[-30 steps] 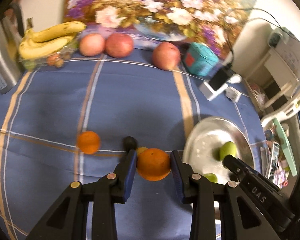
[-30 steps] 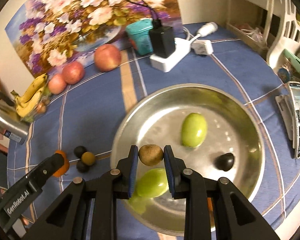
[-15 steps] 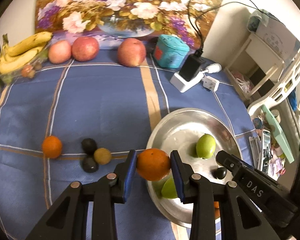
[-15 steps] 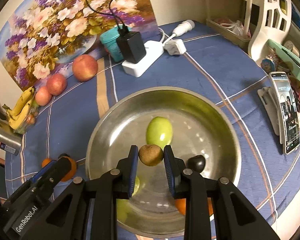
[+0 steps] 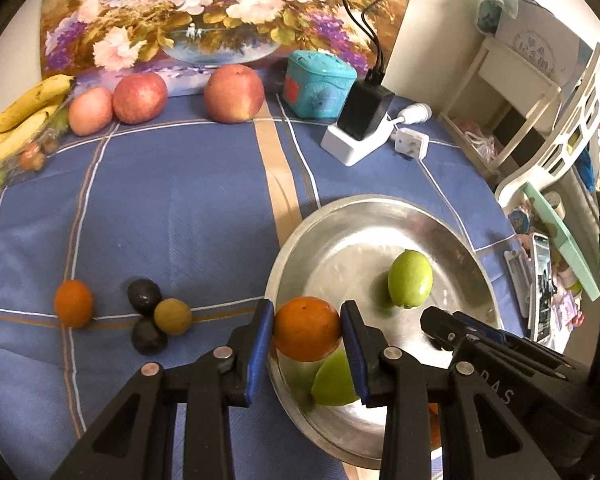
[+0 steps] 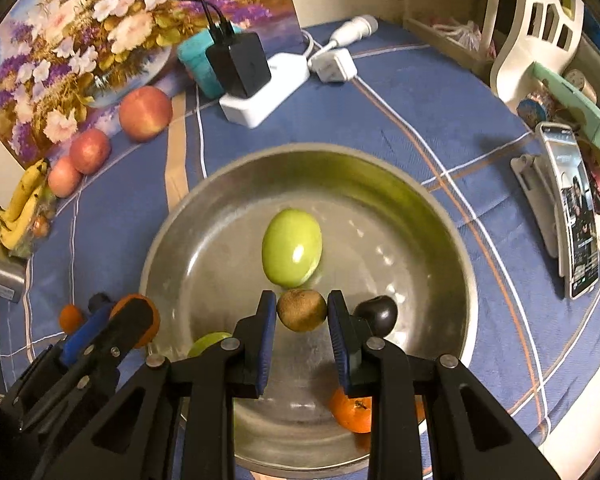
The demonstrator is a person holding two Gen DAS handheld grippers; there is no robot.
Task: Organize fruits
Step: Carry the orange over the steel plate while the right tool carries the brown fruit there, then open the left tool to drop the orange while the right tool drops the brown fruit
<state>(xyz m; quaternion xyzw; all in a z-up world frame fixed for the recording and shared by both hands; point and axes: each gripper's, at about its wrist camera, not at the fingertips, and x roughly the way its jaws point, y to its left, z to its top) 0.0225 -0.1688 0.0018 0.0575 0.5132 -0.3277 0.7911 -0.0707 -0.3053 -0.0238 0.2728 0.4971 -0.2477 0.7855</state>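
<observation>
My left gripper (image 5: 307, 330) is shut on an orange (image 5: 307, 329) and holds it over the left rim of the steel bowl (image 5: 300, 236). My right gripper (image 6: 302, 312) is shut on a small brown fruit (image 6: 302, 310) over the middle of the bowl (image 6: 440, 216). In the bowl lie a green fruit (image 6: 292, 253), a second green fruit (image 6: 208, 343), a dark fruit (image 6: 377, 314) and an orange (image 6: 352, 414). On the blue cloth left of the bowl lie an orange (image 5: 73, 303), two dark fruits (image 5: 143, 297) and a brown fruit (image 5: 172, 316).
Three apples (image 5: 233, 94) and bananas (image 5: 16, 124) line the back by a flower painting. A teal tin (image 5: 320, 84), a charger on a white power strip (image 5: 360, 128) and a phone on a stand (image 6: 572, 216) stand around the bowl. A white chair (image 5: 560, 128) is at the right.
My left gripper has carried the orange rightward to the bowl's rim. My right gripper has moved with the brown fruit toward the bowl's middle, close to the green fruit.
</observation>
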